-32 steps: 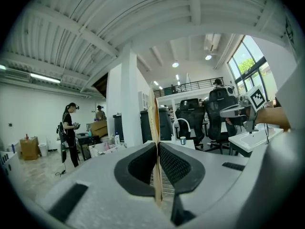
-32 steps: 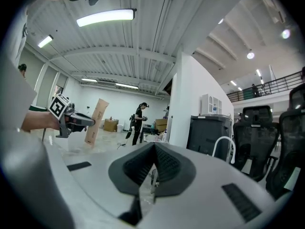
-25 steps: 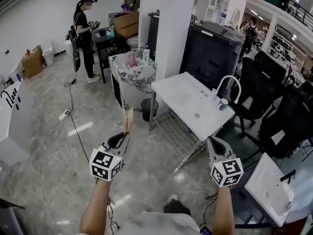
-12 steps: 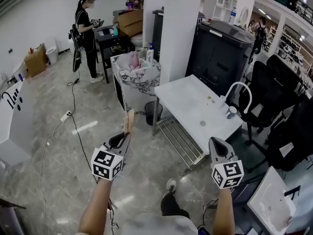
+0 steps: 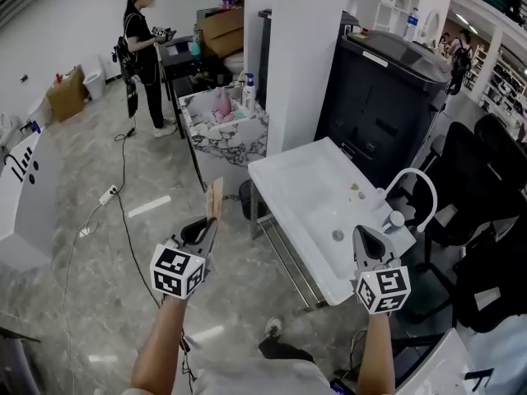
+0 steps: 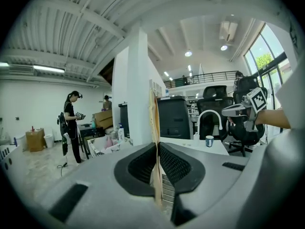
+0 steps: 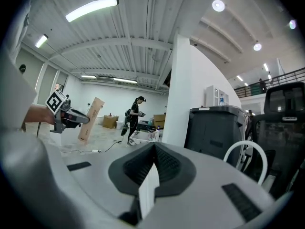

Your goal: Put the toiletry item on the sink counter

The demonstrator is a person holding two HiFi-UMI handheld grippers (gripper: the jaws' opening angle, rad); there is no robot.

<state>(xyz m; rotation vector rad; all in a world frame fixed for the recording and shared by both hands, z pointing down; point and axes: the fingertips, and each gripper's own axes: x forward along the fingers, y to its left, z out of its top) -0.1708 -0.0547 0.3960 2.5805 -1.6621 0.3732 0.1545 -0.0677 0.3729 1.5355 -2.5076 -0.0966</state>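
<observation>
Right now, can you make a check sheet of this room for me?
Surface: white sink counter, mostly bare, with a curved tap beside the basin.
Job's things: flat tan packet, upright, not yet over the counter.
Clutter: small cup by the tap.
Grippers: left gripper shut on the packet; right gripper shut.
Cables: cable with power strip on the floor.
Surroundings: person standing far off; black cabinet; office chairs.

tongs [image 5: 212, 223] grey, black ribbed pads [image 6: 175, 166] | cubes [image 5: 178, 273] white, black-marked | top [image 5: 255, 378] maybe white
</observation>
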